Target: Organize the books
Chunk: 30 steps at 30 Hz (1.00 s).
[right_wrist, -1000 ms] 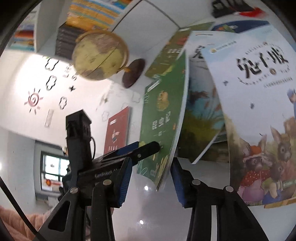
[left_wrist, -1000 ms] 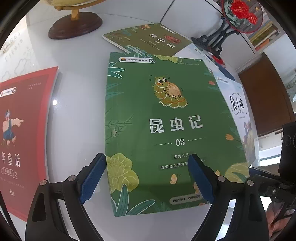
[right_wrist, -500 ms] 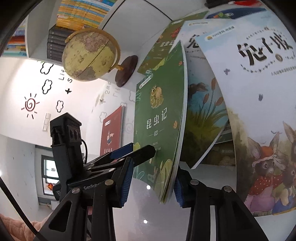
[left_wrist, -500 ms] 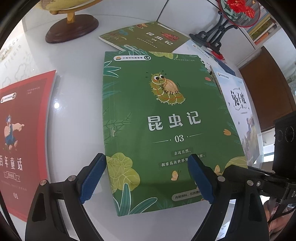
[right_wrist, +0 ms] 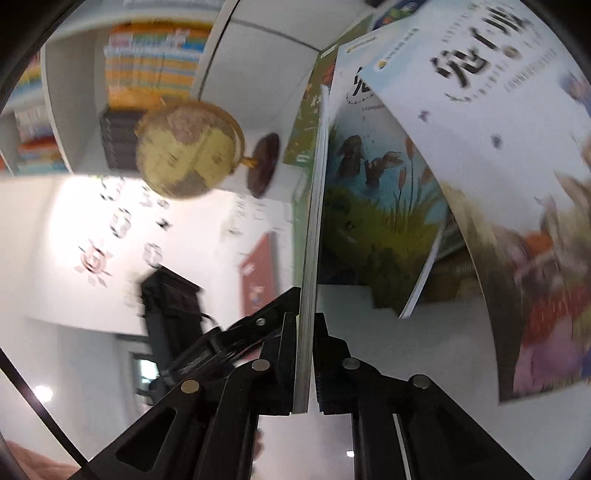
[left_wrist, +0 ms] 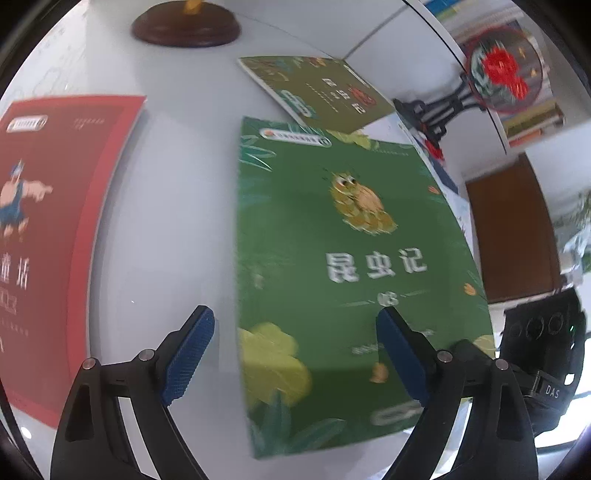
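In the left wrist view, the left gripper (left_wrist: 295, 354) is hanging over the white bench (left_wrist: 177, 221) with its blue pads spread wide and nothing pinched between them. Its left pad is hovering above bare bench, its right pad above the lower part of the green insect book (left_wrist: 351, 266), which is lying cover up in the middle of the bench. A red storybook (left_wrist: 48, 229) is lying well apart to the left. An olive-green book (left_wrist: 321, 92) is lying beyond the green one, its near edge just beside the green book's top corner. The wooden globe base (left_wrist: 184, 26) is sitting at the far edge, and a round fan with a red flower (left_wrist: 506, 70) is standing on a black stand to the upper right. The other gripper's dark body is showing at the lower right.

In the right wrist view, the right gripper (right_wrist: 306, 354) is pinching the green insect book (right_wrist: 310, 229) by its edge, pads pressed tight against both covers. The book is showing edge-on, running straight away from the camera. To its right, a pond-scene book (right_wrist: 376, 206) and a white rabbit book (right_wrist: 498, 177) are overlapping. A yellow globe (right_wrist: 188, 151) is showing to the left.
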{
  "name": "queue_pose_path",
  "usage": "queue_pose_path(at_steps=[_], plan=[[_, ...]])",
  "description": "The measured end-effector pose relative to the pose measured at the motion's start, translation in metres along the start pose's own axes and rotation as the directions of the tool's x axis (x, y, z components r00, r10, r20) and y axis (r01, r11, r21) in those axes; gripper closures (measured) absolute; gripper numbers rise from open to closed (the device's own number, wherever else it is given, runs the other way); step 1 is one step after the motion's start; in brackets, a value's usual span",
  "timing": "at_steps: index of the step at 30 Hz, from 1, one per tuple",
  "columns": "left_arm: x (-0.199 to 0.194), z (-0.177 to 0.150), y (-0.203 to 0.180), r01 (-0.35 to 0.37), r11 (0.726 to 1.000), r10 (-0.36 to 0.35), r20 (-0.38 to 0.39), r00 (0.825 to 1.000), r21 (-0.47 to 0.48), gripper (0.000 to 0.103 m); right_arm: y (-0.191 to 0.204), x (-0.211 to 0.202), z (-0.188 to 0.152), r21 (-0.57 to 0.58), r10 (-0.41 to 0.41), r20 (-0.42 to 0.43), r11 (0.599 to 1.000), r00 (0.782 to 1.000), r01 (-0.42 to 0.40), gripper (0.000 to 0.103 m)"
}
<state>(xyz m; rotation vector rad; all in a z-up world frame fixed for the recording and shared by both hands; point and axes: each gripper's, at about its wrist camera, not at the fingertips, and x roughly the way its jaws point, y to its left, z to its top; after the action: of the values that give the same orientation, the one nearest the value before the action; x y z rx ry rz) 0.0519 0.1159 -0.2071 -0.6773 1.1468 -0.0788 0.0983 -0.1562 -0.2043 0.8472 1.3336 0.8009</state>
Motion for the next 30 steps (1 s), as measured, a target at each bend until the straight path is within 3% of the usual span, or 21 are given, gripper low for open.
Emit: queue_pose_path(at_steps=[3,4,5,6,7,9,11,17,22,30], plan=[[-0.002,-0.004,0.001,0.043,0.998,-0.043,-0.008,0.999,-0.042,0.013,0.002,-0.016,-0.004,0.014,0.054,0.035,0.998,0.998,-0.054,0.093],[-0.002,-0.004,0.001,0.066,0.996,-0.066,-0.011,0.998,-0.059,0.018,0.002,-0.019,-0.006,0.019,0.066,0.037,0.998,0.997,-0.066,0.093],[-0.002,-0.005,0.0,0.095,0.992,-0.096,-0.012,0.995,-0.086,0.024,0.002,-0.02,-0.007,0.025,0.077,0.036,0.997,0.996,-0.078,0.093],[-0.004,-0.008,0.001,0.136,0.982,-0.138,-0.006,0.99,-0.13,0.045,0.002,-0.022,-0.009,0.034,0.087,0.036,0.996,0.996,-0.088,0.093],[-0.006,-0.009,0.002,0.113,0.979,-0.115,-0.001,0.993,-0.169,0.055,0.001,-0.024,-0.011,0.042,0.086,0.036,0.995,0.996,-0.088,0.093],[-0.012,-0.012,0.002,0.099,0.97,-0.096,0.024,0.995,-0.22,0.065,0.0,-0.026,-0.012,0.049,0.067,0.043,0.996,0.997,-0.069,0.093],[-0.023,-0.013,-0.004,0.084,0.977,-0.075,0.055,0.996,-0.196,0.074,0.005,-0.03,-0.01,0.024,0.027,0.056,0.999,0.998,-0.029,0.093],[-0.053,-0.009,-0.044,0.008,1.0,-0.007,0.138,0.99,-0.005,0.076,0.034,-0.039,-0.01,-0.136,-0.129,0.078,0.981,0.989,0.138,0.092],[-0.057,-0.012,-0.069,-0.107,0.984,0.085,0.151,0.985,0.141,0.076,0.062,-0.036,-0.021,-0.287,-0.298,0.13,0.902,0.946,0.324,0.091],[-0.071,-0.025,-0.086,-0.147,0.957,0.105,0.172,0.979,0.249,0.075,0.086,-0.051,-0.048,-0.418,-0.372,0.218,0.8,0.902,0.431,0.091]])
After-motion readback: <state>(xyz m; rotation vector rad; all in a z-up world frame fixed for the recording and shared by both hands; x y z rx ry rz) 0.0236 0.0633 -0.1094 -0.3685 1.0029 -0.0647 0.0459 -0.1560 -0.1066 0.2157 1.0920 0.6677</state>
